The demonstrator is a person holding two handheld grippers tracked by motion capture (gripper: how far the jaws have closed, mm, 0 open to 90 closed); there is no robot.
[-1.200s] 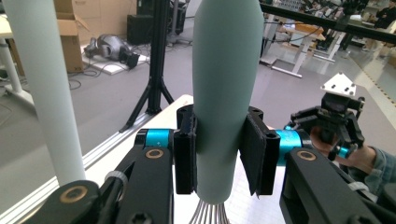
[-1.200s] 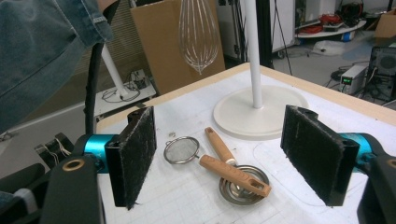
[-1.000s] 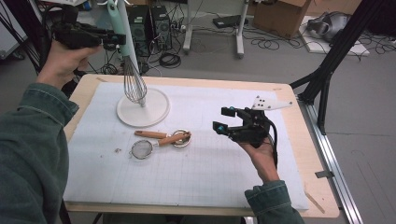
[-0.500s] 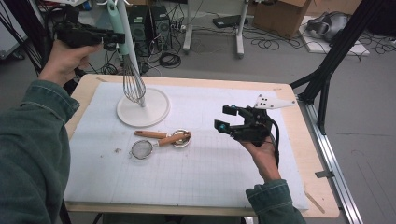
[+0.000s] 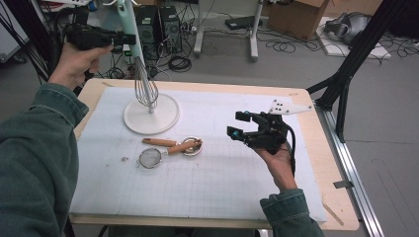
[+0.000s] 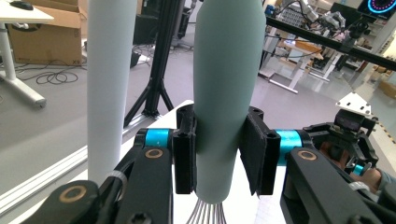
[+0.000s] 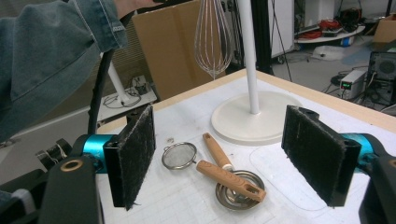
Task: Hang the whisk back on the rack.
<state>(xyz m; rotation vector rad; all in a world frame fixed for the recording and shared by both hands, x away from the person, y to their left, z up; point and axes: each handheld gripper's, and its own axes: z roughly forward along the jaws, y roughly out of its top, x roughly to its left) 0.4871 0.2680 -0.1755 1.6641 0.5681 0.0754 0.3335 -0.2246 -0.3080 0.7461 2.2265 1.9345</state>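
Observation:
A whisk with a pale green handle (image 6: 224, 70) hangs upright, and my left gripper (image 6: 223, 140) is shut on that handle. In the high view the left gripper (image 5: 127, 38) is raised at the far left, with the whisk's wire head (image 5: 145, 90) dangling just above the round base of a white stand (image 5: 165, 118). The stand's pole (image 6: 105, 84) rises close beside the handle. My right gripper (image 5: 238, 126) hovers over the mat at the right, jaws wide apart and holding nothing. Its own view looks between the pads (image 7: 135, 154) at two small strainers with wooden handles (image 7: 219, 170).
A white gridded mat (image 5: 207, 182) covers the wooden table (image 5: 316, 138). The strainers (image 5: 170, 146) lie crossed just in front of the stand base. Cables, boxes and black tripod legs (image 5: 346, 74) stand on the floor beyond the table.

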